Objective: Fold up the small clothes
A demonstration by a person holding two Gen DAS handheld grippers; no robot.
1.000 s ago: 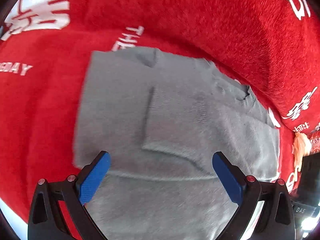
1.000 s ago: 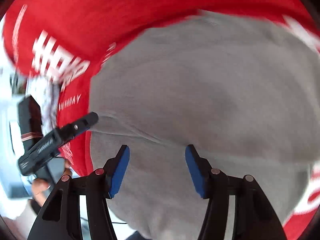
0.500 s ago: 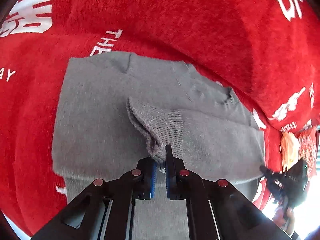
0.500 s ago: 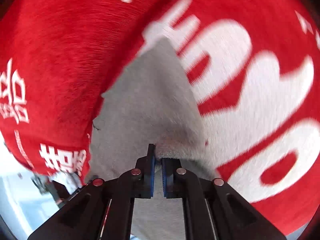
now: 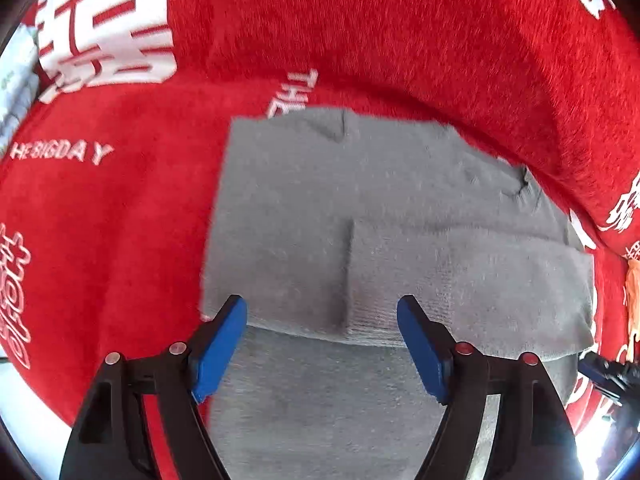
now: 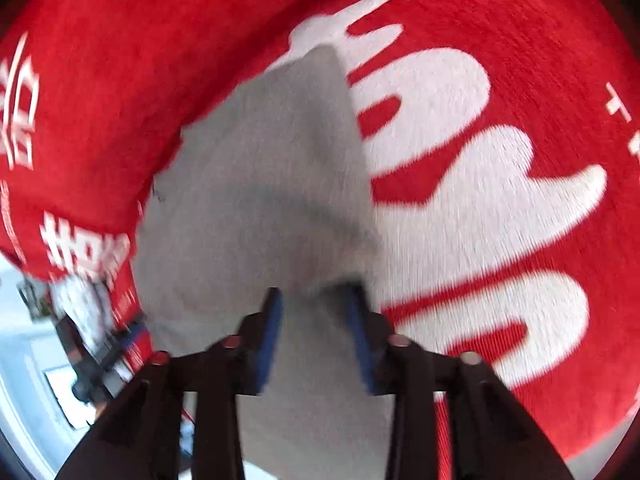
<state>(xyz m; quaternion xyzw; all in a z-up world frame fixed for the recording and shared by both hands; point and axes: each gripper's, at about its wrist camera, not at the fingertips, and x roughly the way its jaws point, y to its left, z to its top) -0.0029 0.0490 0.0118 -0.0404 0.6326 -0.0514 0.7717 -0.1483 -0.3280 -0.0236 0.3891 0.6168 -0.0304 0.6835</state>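
Now the grey sweater [image 5: 360, 208] lies mid-frame on the red blanket [image 5: 120, 240], sleeve folded across. Left gripper [image 5: 322, 344] wide apart, just opened, holding nothing. Right gripper [image 6: 316, 332] partly apart, opening, blurred; cloth between pads, no grip.

1. My left gripper [image 5: 322, 344] has two black, angular finger arms with triangular cut-outs near their bases.
2. Each fingertip [image 5: 218, 350] carries a flat, bright blue pad on its inner face.
3. Round fasteners sit along the arms behind the pads: silvery ones on one arm, red ones on the other.
4. My right gripper [image 6: 314, 338] shows the same black arms and blue pads, blurred.
5. Its fasteners look reddish.
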